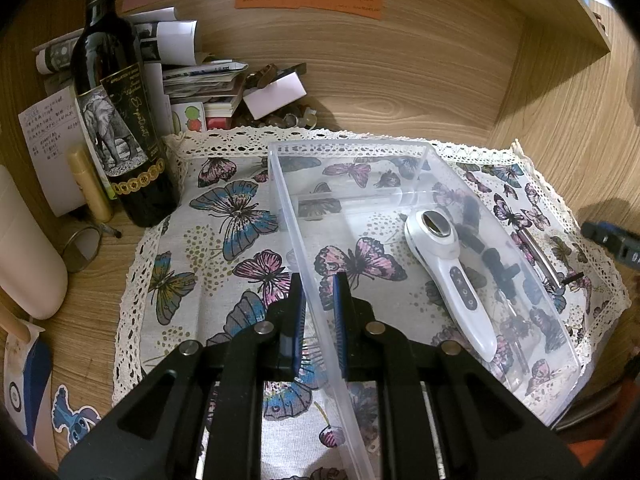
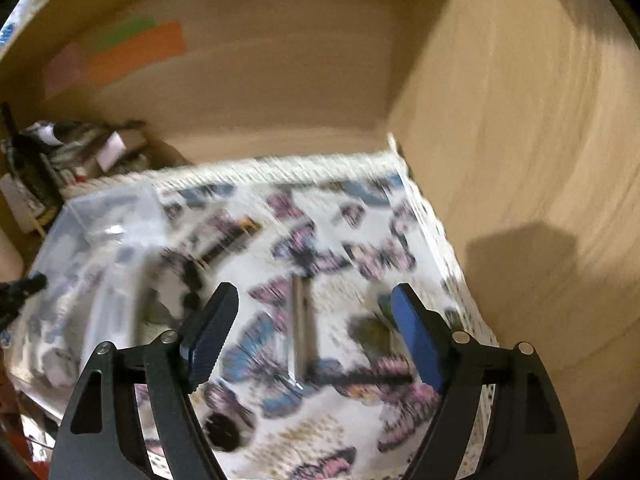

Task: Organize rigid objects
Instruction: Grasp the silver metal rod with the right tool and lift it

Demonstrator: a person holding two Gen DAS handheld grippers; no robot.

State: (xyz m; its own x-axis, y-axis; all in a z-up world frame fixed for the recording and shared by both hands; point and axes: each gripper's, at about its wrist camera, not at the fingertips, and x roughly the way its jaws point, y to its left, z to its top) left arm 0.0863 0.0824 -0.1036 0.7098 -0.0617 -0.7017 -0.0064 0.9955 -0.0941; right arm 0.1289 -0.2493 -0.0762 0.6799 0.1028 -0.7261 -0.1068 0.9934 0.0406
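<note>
A wooden desk point(image 1: 360, 80) carries a butterfly cloth point(image 1: 224, 216) with a lace edge. On the cloth sits a clear bin point(image 1: 320, 240), its near left wall pinched between the fingers of the left gripper point(image 1: 319, 284), which is clenched on that wall. Inside the bin lies a white handheld device point(image 1: 452, 276), slanting from the middle toward the near right corner; beside it, further right, lie some dark small parts point(image 1: 492, 256), blurred by the plastic. A wine bottle point(image 1: 116, 120) stands upright on the desk just left of the cloth, in front of a paper pile point(image 1: 192, 76). A metal rod point(image 2: 302, 332) lies on the cloth right of the bin. The right gripper point(image 2: 316, 332) hovers above the rod, released, jaws spread wide; its view is motion-blurred.
</note>
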